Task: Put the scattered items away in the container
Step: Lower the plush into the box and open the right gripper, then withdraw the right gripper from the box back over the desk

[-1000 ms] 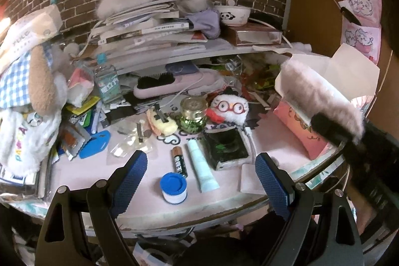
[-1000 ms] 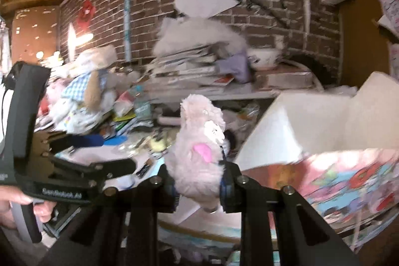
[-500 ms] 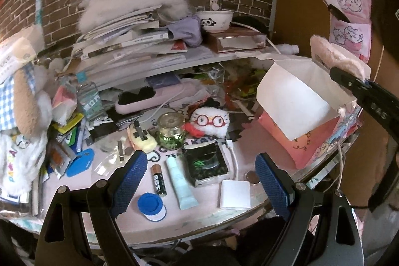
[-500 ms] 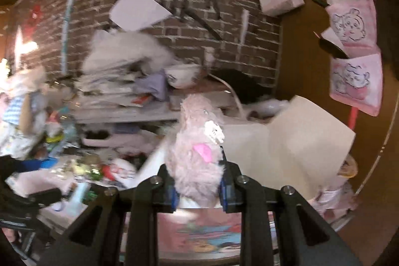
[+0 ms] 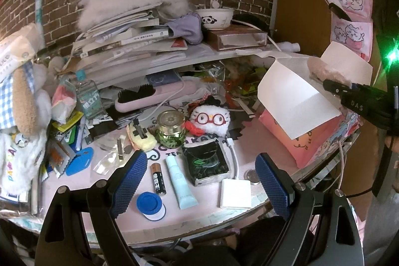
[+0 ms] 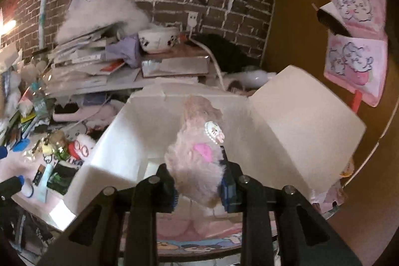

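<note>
My right gripper [image 6: 198,187] is shut on a fluffy pink plush [image 6: 197,153] with a pink heart and a small charm, held above the open mouth of the pink cardboard box [image 6: 306,116]. In the left wrist view that box [image 5: 296,101] stands at the table's right with white flaps up, and the plush [image 5: 324,71] shows over it. My left gripper [image 5: 199,178] is open above the table's front, holding nothing. Beneath it lie a battery [image 5: 157,178], a pale blue tube [image 5: 180,182], a blue-capped roll [image 5: 150,203], a dark packet [image 5: 208,163] and a white block [image 5: 235,193].
A white plush with red glasses [image 5: 212,120], a green jar [image 5: 170,129] and a pink brush [image 5: 154,96] sit mid-table. Stacked books and a panda bowl [image 5: 215,18] fill the shelf behind. Soft toys [image 5: 22,104] crowd the left edge. A person's hand [image 5: 391,141] shows at right.
My right gripper carried the pink plush rightward from the table's middle to above the open box. The left gripper rose and drew back a little, staying open.
</note>
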`<state>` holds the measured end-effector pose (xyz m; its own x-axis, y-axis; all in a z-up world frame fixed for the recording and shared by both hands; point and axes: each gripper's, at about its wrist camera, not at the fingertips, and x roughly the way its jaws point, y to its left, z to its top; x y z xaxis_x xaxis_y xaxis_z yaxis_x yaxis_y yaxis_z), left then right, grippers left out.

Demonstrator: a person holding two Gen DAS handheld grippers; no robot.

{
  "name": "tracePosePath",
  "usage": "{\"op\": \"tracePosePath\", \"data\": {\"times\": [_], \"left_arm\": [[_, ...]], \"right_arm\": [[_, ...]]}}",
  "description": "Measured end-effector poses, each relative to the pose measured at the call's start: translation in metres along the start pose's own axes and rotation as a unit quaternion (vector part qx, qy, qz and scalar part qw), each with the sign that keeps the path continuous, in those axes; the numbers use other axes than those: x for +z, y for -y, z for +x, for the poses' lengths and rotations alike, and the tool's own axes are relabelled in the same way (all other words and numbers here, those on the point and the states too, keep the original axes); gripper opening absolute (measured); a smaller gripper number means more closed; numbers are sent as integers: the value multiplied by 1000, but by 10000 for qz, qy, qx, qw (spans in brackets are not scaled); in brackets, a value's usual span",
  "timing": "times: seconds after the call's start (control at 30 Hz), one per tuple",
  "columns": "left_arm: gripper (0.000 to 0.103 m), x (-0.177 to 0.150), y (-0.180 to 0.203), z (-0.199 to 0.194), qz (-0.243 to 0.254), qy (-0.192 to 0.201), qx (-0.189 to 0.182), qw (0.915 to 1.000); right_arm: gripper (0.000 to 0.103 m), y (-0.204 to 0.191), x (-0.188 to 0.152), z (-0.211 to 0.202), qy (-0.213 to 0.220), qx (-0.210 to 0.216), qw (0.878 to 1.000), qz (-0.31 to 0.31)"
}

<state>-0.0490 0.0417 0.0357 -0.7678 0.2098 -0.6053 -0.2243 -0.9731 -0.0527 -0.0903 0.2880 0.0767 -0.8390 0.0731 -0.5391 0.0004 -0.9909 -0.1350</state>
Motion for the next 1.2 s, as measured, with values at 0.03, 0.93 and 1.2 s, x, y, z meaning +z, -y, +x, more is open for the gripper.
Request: {"op": "tracePosePath", "data": {"times": [0.03, 0.93, 1.2], "left_arm": [[87, 0, 0, 0, -6, -9, 1, 10000], [87, -6, -10, 2, -175, -77, 130, 9997], [87, -14, -26, 5, -298, -168, 189, 9992]], "right_arm": [[26, -1, 1, 1, -30, 9, 10000, -15], [71, -2, 16, -7, 162, 471, 9987, 66], [83, -16, 14, -62, 986, 1598, 9820, 201]]}}
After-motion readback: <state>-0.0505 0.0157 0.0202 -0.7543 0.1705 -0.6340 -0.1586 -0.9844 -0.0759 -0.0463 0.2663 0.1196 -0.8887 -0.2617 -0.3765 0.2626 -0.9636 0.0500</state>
